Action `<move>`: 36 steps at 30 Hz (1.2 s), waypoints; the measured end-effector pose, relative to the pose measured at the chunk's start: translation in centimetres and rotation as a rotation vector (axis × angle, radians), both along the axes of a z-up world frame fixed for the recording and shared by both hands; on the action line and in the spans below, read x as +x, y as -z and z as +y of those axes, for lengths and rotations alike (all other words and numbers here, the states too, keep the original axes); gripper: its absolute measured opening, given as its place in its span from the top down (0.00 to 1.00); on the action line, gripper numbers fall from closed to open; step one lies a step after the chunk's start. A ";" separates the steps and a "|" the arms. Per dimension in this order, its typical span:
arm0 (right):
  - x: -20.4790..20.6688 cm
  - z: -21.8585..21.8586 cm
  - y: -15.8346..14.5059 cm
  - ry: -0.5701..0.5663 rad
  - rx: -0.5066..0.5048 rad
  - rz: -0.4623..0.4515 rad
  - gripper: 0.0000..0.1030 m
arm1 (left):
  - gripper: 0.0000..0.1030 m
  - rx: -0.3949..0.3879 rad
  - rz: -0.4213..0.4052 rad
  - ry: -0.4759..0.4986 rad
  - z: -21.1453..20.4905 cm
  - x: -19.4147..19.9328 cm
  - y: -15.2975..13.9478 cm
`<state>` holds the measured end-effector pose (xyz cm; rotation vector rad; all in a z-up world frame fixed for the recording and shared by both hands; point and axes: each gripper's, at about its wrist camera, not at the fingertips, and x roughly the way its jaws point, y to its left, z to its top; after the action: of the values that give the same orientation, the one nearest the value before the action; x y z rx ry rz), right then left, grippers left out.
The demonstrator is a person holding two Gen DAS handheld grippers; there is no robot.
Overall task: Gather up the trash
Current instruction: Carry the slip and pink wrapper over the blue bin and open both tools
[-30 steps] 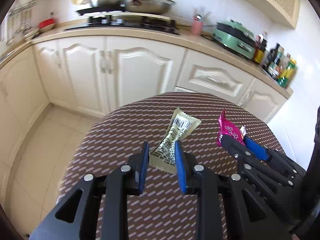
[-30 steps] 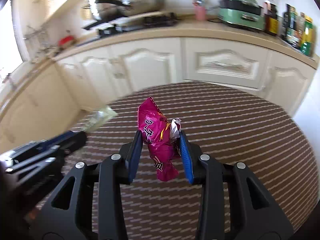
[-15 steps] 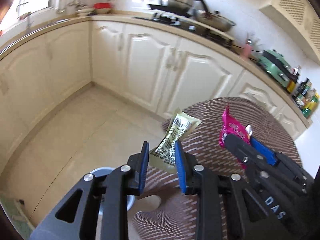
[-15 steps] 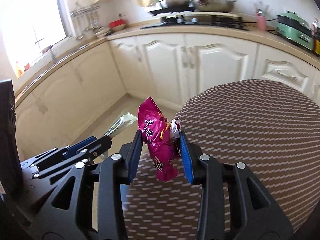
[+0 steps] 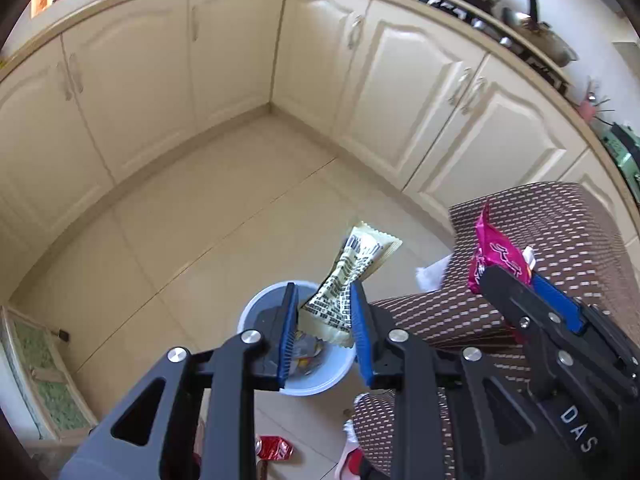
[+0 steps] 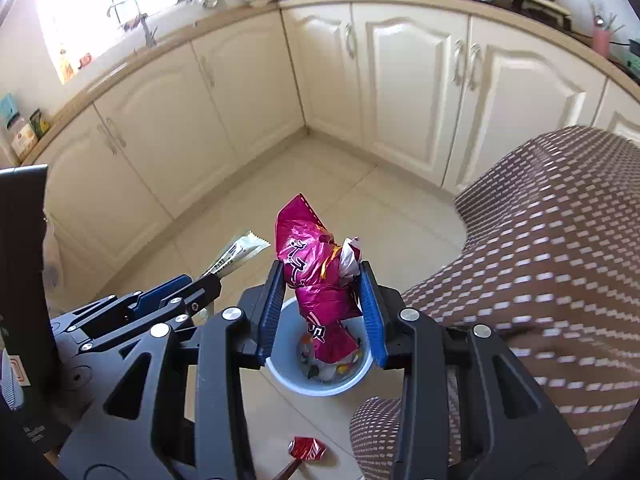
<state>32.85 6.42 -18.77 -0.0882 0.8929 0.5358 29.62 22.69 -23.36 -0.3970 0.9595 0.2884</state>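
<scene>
My left gripper [image 5: 325, 300] is shut on a cream wrapper with black print [image 5: 348, 276] and holds it above a pale blue trash bin [image 5: 320, 380] on the floor. My right gripper [image 6: 322, 286] is shut on a crumpled magenta wrapper [image 6: 316, 276], also above the bin [image 6: 288, 364], which holds several bits of trash. In the left wrist view the right gripper [image 5: 520, 280] with the magenta wrapper [image 5: 492, 256] is at the right. In the right wrist view the left gripper [image 6: 208, 284] with the cream wrapper [image 6: 236, 254] is at the left.
A table with a brown patterned cloth [image 6: 560, 260] stands to the right of the bin. A red wrapper [image 6: 306, 448] lies on the tiled floor near the bin. Cream kitchen cabinets [image 6: 400, 92] line the far walls.
Both grippers have swung left off the table and tilted down, each still holding its wrapper. The bin on the floor has come into full view under them.
</scene>
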 end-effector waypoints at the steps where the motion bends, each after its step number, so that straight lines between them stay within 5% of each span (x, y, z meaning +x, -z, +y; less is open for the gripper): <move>1: 0.1 0.6 0.7 -0.005 -0.015 0.007 0.65 | 0.75 0.000 0.012 -0.007 0.4 0.0 0.5; 11: 1.6 2.6 3.9 0.004 -0.047 0.059 0.64 | 0.72 -0.019 0.086 -0.001 1.4 1.6 3.8; 36: 2.7 3.2 5.6 -0.013 -0.043 0.114 0.64 | 0.59 -0.021 0.111 -0.041 2.1 2.2 4.5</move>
<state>35.56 9.60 -24.36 -0.1036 1.0158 0.5377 31.86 24.76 -27.81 -0.4233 1.0643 0.3409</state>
